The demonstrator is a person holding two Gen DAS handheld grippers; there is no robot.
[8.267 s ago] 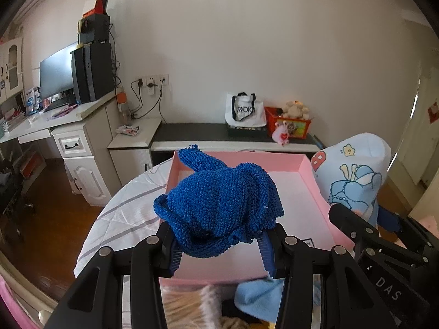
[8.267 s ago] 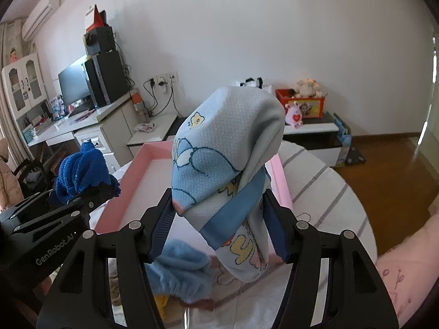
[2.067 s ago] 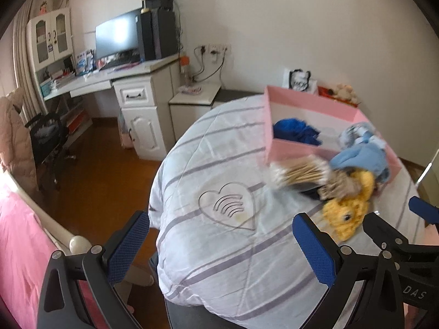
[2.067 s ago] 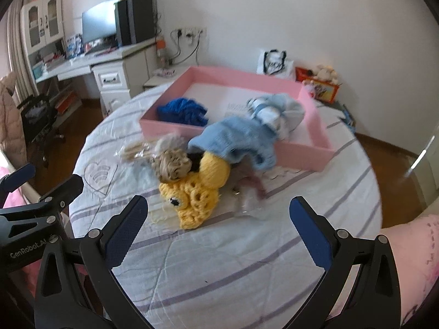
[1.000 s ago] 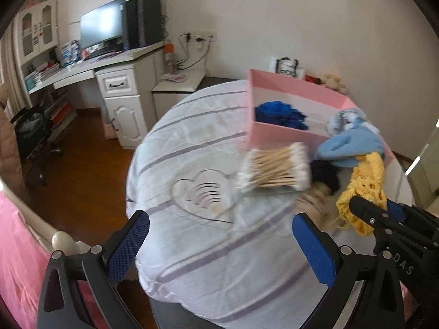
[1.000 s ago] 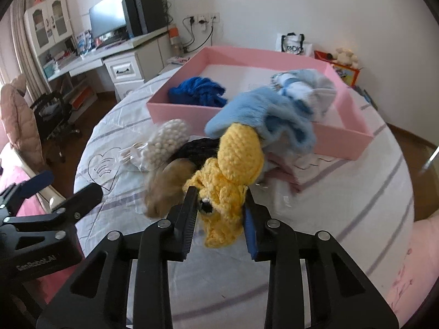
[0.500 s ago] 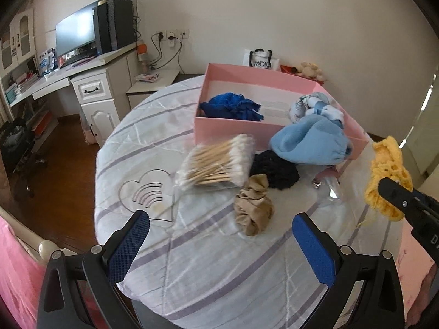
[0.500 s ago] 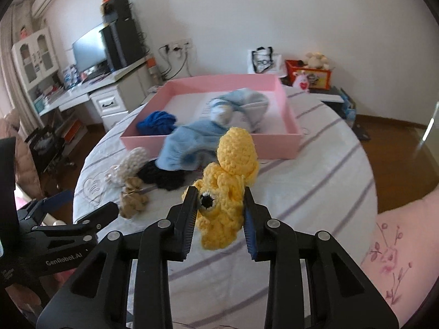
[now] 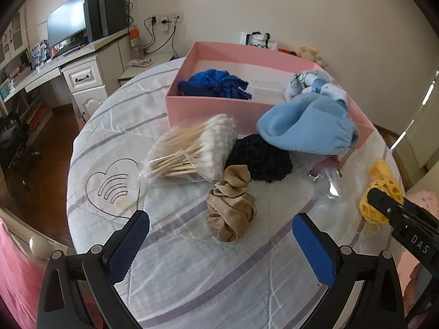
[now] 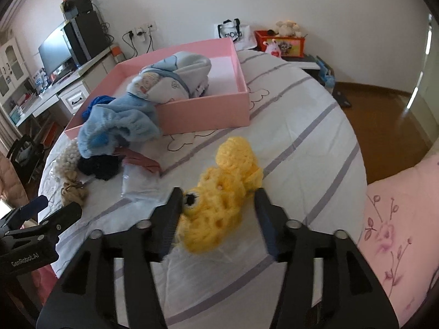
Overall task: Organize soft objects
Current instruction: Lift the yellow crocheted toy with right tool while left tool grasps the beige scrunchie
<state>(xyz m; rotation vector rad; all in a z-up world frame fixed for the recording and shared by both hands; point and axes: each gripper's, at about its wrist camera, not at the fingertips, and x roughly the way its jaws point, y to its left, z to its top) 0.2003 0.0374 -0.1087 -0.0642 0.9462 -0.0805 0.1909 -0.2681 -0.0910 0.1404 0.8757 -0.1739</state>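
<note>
The yellow crocheted duck toy (image 10: 219,203) lay on the striped white surface (image 10: 301,142), well apart from the pink rectangular cardboard box (image 10: 208,109) and near the surface's edge. It sat between the fingers of the right hand-held gripper (image 10: 218,208), whose jaws stood spread, the left pad beside the toy's eye and the right one apart from the yarn, so the toy looked released. In the left wrist view the same toy (image 9: 380,189) showed at the right behind that gripper's black body.

The left hand-held gripper (image 9: 219,235) hung wide apart and empty over the surface, with a tan velvet scrunchie (image 9: 231,205) just beyond its blue pads. Past the scrunchie lay a black knitted item (image 9: 260,159) and a clear bag of wooden cotton swabs (image 9: 192,148). A light blue fleece hat (image 9: 307,128) draped over the box's near wall. Inside the box rested a dark blue knitted cloth (image 9: 216,83) and a pale blue cartoon-print cloth (image 10: 175,79).
</note>
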